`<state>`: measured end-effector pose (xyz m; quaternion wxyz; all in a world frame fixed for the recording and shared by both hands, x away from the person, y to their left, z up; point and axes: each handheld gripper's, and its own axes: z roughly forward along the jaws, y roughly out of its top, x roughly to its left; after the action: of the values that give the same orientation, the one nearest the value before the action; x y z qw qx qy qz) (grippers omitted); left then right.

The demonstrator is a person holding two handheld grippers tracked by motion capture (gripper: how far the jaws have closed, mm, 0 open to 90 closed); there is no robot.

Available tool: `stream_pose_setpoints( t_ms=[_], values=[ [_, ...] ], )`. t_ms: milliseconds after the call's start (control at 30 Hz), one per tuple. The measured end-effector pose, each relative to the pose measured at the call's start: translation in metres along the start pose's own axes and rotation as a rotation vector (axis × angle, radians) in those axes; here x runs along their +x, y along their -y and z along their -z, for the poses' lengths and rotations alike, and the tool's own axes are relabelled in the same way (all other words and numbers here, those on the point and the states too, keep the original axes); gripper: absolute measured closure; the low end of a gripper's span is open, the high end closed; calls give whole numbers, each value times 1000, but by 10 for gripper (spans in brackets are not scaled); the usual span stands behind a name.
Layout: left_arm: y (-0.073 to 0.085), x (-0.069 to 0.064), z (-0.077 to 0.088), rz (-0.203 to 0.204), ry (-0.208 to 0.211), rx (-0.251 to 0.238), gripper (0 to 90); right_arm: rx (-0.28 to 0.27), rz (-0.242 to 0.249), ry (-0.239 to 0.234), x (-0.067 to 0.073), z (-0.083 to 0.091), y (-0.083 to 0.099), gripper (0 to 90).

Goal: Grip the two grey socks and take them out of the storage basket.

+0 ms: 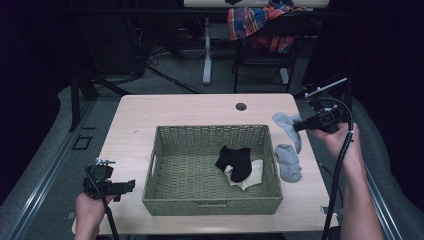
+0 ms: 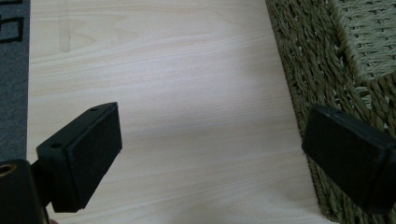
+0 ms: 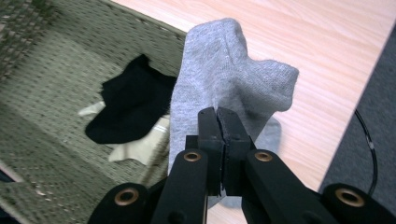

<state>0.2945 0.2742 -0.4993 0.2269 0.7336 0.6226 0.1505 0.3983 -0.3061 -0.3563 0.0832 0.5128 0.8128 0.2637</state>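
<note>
A grey sock (image 3: pixel 224 74) hangs from my right gripper (image 3: pixel 218 114), whose jaws are pinched shut on its edge. In the high view that gripper (image 1: pixel 299 125) holds the grey sock (image 1: pixel 286 123) above the table's right side, just past the woven basket (image 1: pixel 160 150). A second grey sock (image 1: pixel 289 162) lies flat on the table beside the basket's right wall. Inside the basket, a black sock (image 1: pixel 235 161) rests on a cream sock (image 1: pixel 252 175). My left gripper (image 1: pixel 127 186) stays low at the basket's front left corner, jaws wide open over bare wood (image 2: pixel 205 140).
The light wood table (image 1: pixel 190 107) has a round cable hole (image 1: pixel 241 106) at the back. A chair draped with a plaid shirt (image 1: pixel 257 22) stands behind the table. Grey floor runs along both table sides.
</note>
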Motion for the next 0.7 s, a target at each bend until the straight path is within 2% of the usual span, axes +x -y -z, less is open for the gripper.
stream_pose_setpoints(
  t_ms=[133,333,700],
  values=[
    [0,0,0,0,1,-1,51,33,-28,28,-13,-5,6,896],
    [0,0,0,-2,1,-1,50,54,-53,44,-24,-11,12,896],
    [0,0,0,-1,3,-2,51,86,-85,60,-36,-21,18,896]
  ],
)
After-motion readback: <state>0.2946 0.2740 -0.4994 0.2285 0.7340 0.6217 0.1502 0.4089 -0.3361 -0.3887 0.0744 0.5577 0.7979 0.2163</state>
